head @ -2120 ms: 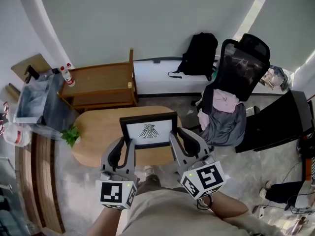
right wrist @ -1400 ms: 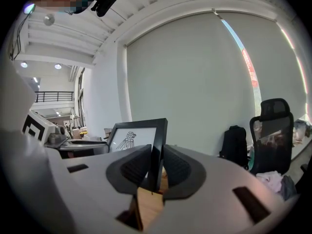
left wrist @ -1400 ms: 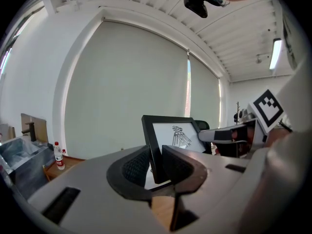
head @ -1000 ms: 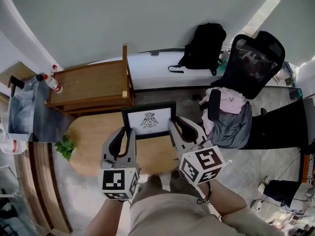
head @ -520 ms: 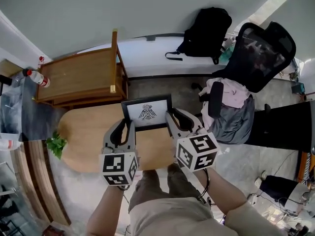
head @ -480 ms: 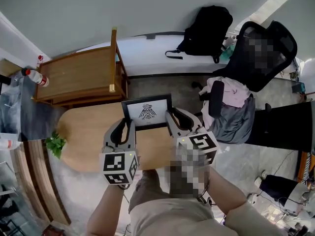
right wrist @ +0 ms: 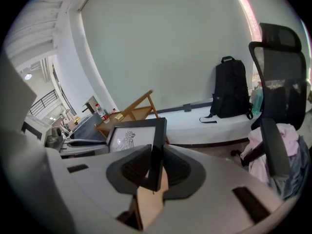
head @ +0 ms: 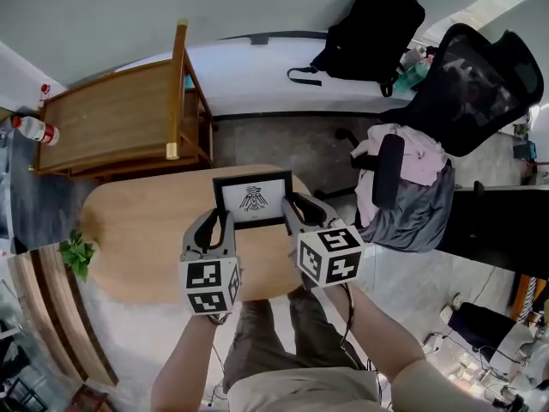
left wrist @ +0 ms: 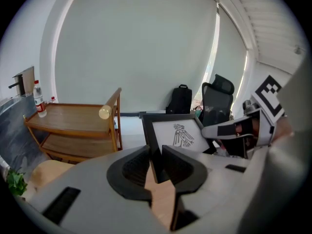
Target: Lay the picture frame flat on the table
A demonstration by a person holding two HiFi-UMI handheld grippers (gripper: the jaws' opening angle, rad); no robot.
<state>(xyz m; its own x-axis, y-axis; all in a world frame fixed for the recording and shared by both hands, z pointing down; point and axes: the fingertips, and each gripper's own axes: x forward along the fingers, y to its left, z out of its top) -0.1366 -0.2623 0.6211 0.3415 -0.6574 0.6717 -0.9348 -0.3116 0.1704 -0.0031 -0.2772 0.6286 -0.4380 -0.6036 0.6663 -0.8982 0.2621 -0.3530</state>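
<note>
A black picture frame point(head: 252, 199) with a white mat and a bird print is held above the oval wooden table point(head: 137, 239). My left gripper point(head: 225, 223) is shut on the frame's left edge point(left wrist: 150, 145). My right gripper point(head: 286, 213) is shut on its right edge point(right wrist: 157, 150). The print point(left wrist: 181, 134) faces up toward me and the frame leans back only slightly. Whether its lower edge touches the tabletop is hidden by the gripper bodies.
A wooden shelf cart point(head: 111, 118) stands beyond the table on the left with a bottle point(head: 33, 130) on it. A black office chair point(head: 446, 101) draped in clothes is to the right, a black backpack point(head: 373, 26) rests on a white ledge, and a small plant point(head: 75, 254) sits at the table's left end.
Both grippers have stayed shut on the frame and carried it lower and closer over the table. The head view has shifted, so the table now fills more of the middle.
</note>
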